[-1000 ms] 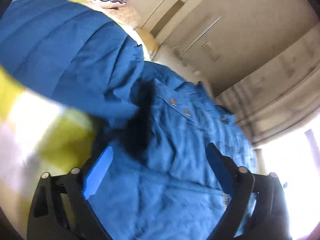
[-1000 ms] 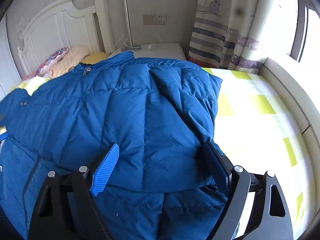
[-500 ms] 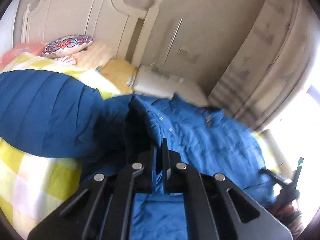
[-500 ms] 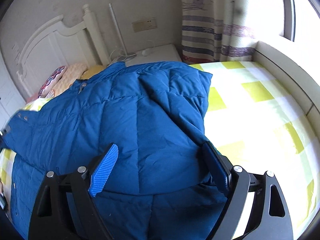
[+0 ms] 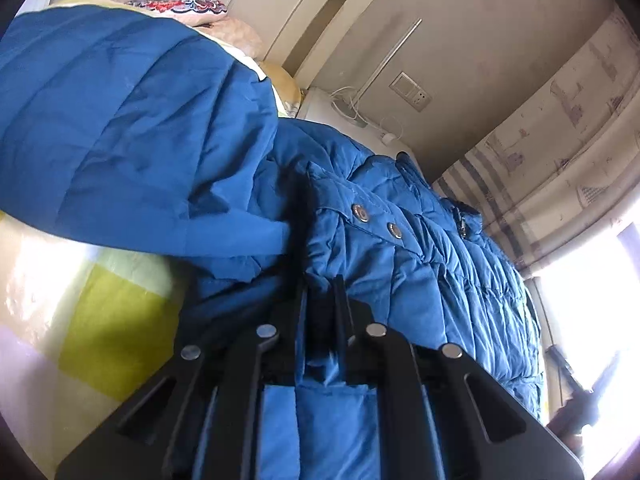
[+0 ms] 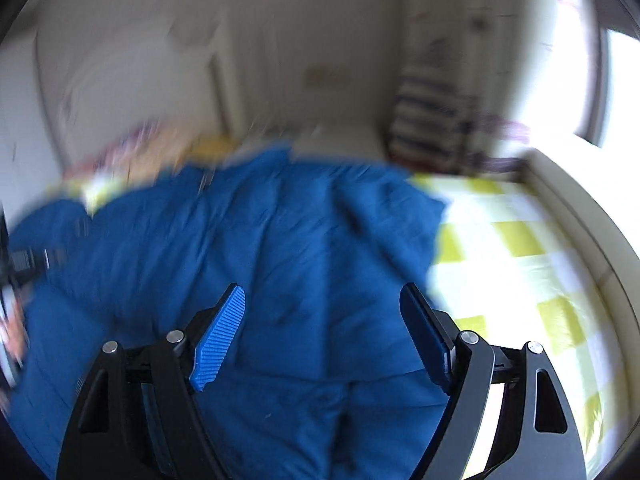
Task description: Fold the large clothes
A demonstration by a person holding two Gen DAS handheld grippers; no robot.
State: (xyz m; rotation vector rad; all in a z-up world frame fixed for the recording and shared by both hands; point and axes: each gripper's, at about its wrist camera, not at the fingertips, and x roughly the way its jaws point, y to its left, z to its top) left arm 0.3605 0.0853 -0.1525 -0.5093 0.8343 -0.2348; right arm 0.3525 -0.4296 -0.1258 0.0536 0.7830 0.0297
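Across the bed our jacket has one fold laid; our left gripper pinches its snap edge, our right gripper gapes empty above it.

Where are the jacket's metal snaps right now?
In the left wrist view, the two snaps sit mid-frame on the blue jacket, just beyond the shut left hand-held gripper.

A blue quilted down jacket with silver snaps is seen on a yellow-and-white checked bedsheet, with a striped curtain at two o'clock.
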